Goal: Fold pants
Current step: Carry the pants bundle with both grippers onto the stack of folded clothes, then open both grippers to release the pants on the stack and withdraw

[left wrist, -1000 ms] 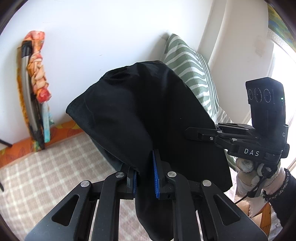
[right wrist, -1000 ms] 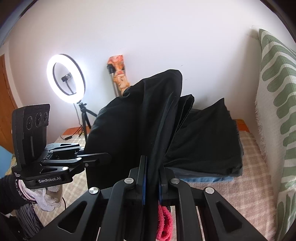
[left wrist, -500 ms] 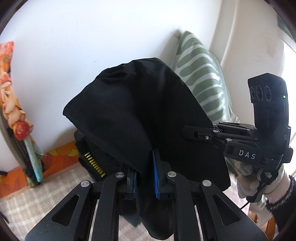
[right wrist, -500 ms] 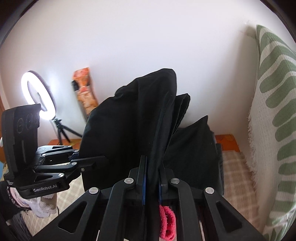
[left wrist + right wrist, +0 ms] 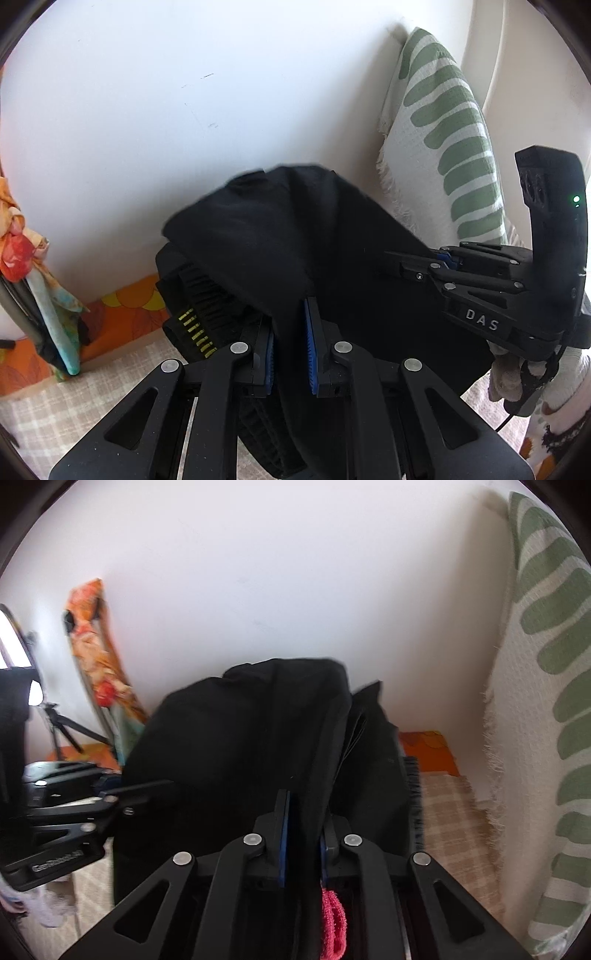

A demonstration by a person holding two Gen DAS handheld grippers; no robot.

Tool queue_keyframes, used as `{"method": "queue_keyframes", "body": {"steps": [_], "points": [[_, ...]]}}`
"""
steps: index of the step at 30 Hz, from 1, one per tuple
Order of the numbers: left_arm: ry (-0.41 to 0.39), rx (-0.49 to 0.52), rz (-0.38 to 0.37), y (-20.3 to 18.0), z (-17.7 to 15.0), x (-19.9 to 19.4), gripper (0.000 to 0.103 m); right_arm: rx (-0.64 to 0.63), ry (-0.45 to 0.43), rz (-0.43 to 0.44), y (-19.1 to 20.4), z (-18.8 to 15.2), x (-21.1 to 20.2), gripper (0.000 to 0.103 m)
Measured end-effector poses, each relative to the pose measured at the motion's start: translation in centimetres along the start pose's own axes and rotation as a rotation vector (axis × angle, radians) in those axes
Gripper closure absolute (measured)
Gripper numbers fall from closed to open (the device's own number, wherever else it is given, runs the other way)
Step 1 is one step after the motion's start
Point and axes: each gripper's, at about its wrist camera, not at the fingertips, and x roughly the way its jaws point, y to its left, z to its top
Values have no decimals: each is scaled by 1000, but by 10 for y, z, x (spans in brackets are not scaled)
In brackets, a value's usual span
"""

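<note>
The black pants (image 5: 277, 240) hang in a folded bundle between both grippers, over a stack of dark folded clothes (image 5: 192, 295) by the wall. My left gripper (image 5: 290, 314) is shut on the pants' near edge, black cloth filling the gap between its blue pads. In the right wrist view the pants (image 5: 240, 738) run up from my right gripper (image 5: 303, 805), whose jaws are opening, with the cloth still between the pads and touching them. The right gripper (image 5: 402, 264) also shows at the bundle's right side, and the left gripper (image 5: 155, 786) at its left. The stack (image 5: 376, 760) lies just behind.
A green-striped pillow (image 5: 443, 129) leans upright at the right by the white wall. The checked bedspread (image 5: 450, 812) lies below. A floral-wrapped pole (image 5: 96, 657) and a tripod (image 5: 62, 731) stand at the left. Something pink (image 5: 332, 923) hangs under the right gripper.
Both grippers have carried the pants toward the wall and lower, over the dark stack. The right gripper's pads stand slightly wider apart. The ring light has slid out at the left.
</note>
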Motion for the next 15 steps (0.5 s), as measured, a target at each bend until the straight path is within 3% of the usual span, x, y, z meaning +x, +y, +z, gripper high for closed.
{"method": "queue_keyframes", "body": {"steps": [3,4,6,8,10,15], "points": [[15,-21,-2,3,-1,1,90,23,10,-47,-7,-2,2,82],[23,-23,-2,2,0,4,90,31,4,-60,-9,-2,0,73],[28,-19,1,2,0,4,89,41,-17,-65,-14,-4,-6,70],[27,-16,7,2,-1,1,81,49,-25,-66,-16,-5,-9,66],[24,-28,5,3,-3,-4,66,50,-31,-78,-18,-7,-15,66],[5,-7,16,-2,-6,-18,54,59,-34,-87,-17,-13,-25,58]]}}
